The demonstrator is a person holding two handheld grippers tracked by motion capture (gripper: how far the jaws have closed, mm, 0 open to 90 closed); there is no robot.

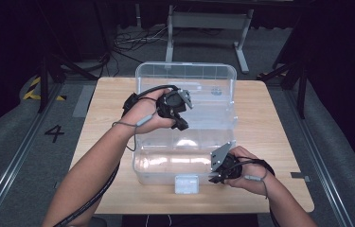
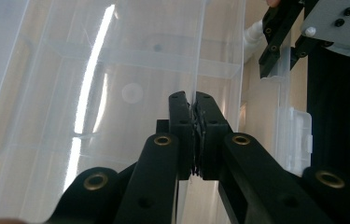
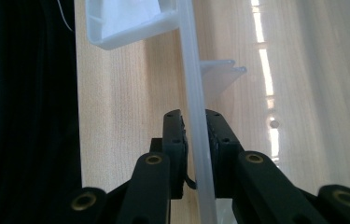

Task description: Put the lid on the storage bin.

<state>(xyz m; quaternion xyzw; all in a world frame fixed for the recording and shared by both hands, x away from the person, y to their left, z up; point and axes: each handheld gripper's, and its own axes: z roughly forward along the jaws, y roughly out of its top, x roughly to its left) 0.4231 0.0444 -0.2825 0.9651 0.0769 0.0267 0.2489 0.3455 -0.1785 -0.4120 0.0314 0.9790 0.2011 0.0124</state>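
A clear plastic storage box [image 1: 146,171] stands open on the wooden table [image 1: 265,127], its lid [image 1: 185,72] raised at the back. My left gripper [image 1: 181,122] reaches down into the middle of the box. In the left gripper view it [image 2: 194,109] is shut on a thin clear inner wall [image 2: 196,56]; whether that wall is a tray's side or a divider I cannot tell. My right gripper [image 1: 217,178] sits at the box's front right corner. In the right gripper view it [image 3: 194,121] is shut on the box's front wall [image 3: 189,60], one pad on each side.
A clear latch [image 1: 186,183] hangs at the middle of the box's front. The table's near edge [image 1: 203,212] lies just below it. Behind the table are a grey metal frame [image 1: 208,21] and loose cables [image 1: 128,40] on the floor.
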